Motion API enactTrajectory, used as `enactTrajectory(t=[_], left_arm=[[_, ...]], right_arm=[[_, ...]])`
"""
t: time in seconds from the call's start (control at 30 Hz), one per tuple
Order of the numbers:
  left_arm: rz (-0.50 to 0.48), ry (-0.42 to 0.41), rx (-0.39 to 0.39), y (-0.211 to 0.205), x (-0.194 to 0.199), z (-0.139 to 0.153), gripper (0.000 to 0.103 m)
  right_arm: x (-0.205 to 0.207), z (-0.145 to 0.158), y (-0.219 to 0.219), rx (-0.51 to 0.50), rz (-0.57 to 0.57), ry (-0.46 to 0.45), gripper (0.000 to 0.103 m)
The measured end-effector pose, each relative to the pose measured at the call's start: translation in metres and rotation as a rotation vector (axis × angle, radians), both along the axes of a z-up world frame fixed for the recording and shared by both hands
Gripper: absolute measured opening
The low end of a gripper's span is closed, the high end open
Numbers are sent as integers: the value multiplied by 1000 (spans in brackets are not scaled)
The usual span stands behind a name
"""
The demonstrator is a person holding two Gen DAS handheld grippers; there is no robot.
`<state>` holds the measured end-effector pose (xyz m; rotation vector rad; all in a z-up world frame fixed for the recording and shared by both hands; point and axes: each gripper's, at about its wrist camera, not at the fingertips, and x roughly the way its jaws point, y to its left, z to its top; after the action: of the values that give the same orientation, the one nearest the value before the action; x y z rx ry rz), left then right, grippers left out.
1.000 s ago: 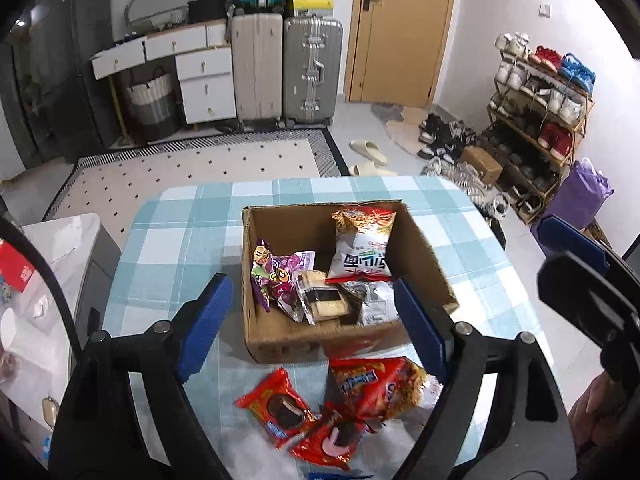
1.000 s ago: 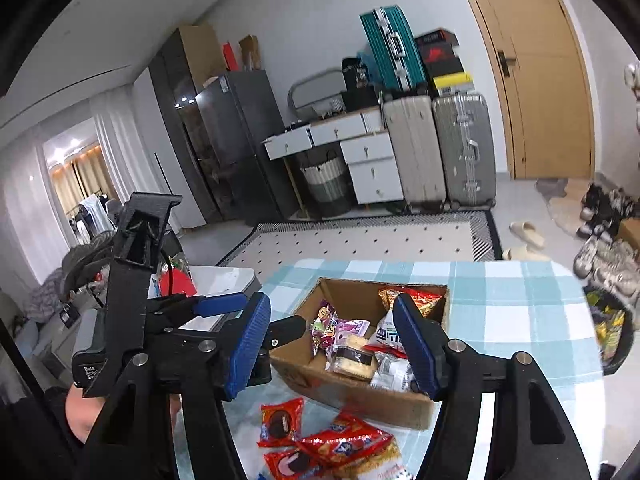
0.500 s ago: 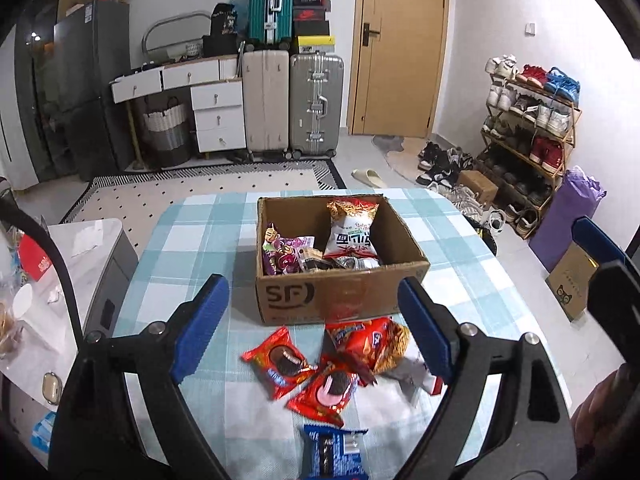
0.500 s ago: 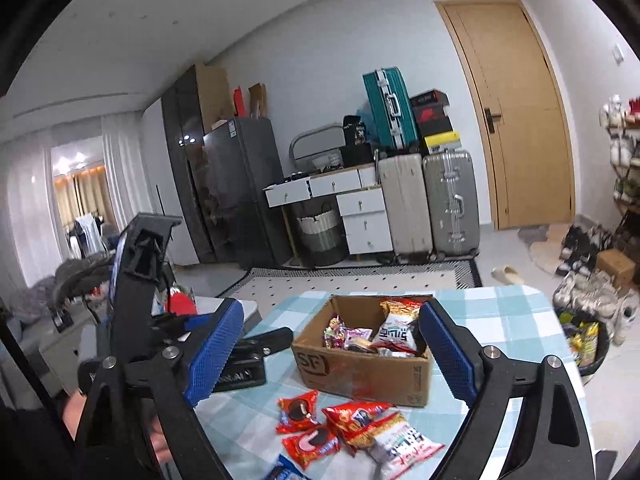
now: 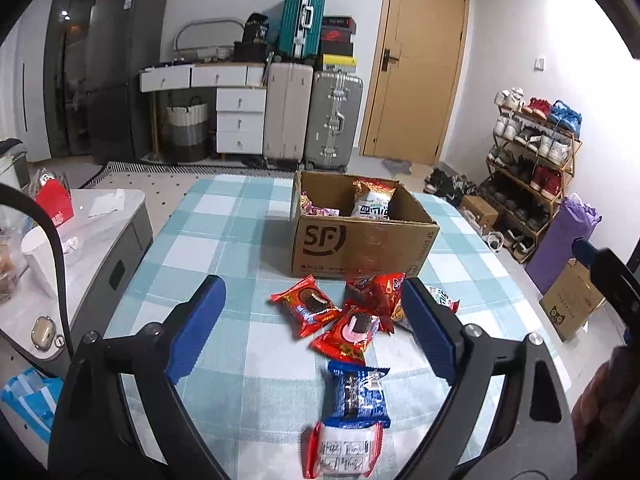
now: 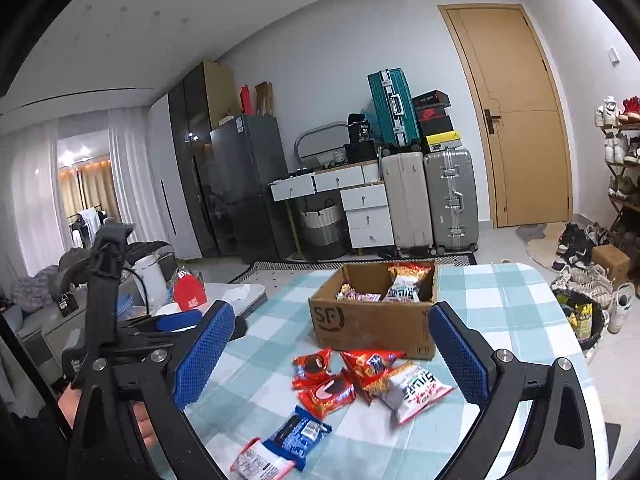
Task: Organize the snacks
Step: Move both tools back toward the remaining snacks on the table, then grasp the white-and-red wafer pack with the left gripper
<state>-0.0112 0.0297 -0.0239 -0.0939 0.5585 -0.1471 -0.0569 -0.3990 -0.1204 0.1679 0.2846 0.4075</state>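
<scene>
Both grippers have drawn back from the SF carton (image 5: 360, 240), left gripper (image 5: 316, 328) and right gripper (image 6: 332, 356) opening, empty. Next: reach for loose packets (image 5: 346, 332) mid-table before it.

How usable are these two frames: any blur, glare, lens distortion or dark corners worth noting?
Left wrist view: strong fisheye bending, black corners; the cardboard box is sharp, the white-backed packet at the bottom edge slightly soft. Right wrist view: same curvature, the door frame bowed; bright warm glow behind the curtains at far left; snack packets readable, no strong glare.
</scene>
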Motion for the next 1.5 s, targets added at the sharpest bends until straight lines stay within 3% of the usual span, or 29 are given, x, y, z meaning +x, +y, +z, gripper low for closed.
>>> enactTrajectory(t=[0.07,0.2,0.3,0.5,0.8,1.0,1.5], left_arm=[[21,-29,6,4,-13,-4,102],[25,-77,61,6,-37,-18,102],[14,-67,98,3,-46,-32,102],[-15,13,136,-2,-52,-69,102],[-83,74,162,-25,-42,-97,102],[-152,184,71,-27,-25,-115,102],[-173,336,93,-42,-6,-153,101]], right_arm=[[-1,-6,-4,13,-8,10,101],[2,-18,-13,16,-14,43,101],[-4,-29,-18,36,9,42,102],[-17,-49,-11,24,28,34,103],[-15,-69,-4,12,13,88,103],[-14,-72,-5,12,21,107,103],[-18,-84,2,13,68,122,103]])
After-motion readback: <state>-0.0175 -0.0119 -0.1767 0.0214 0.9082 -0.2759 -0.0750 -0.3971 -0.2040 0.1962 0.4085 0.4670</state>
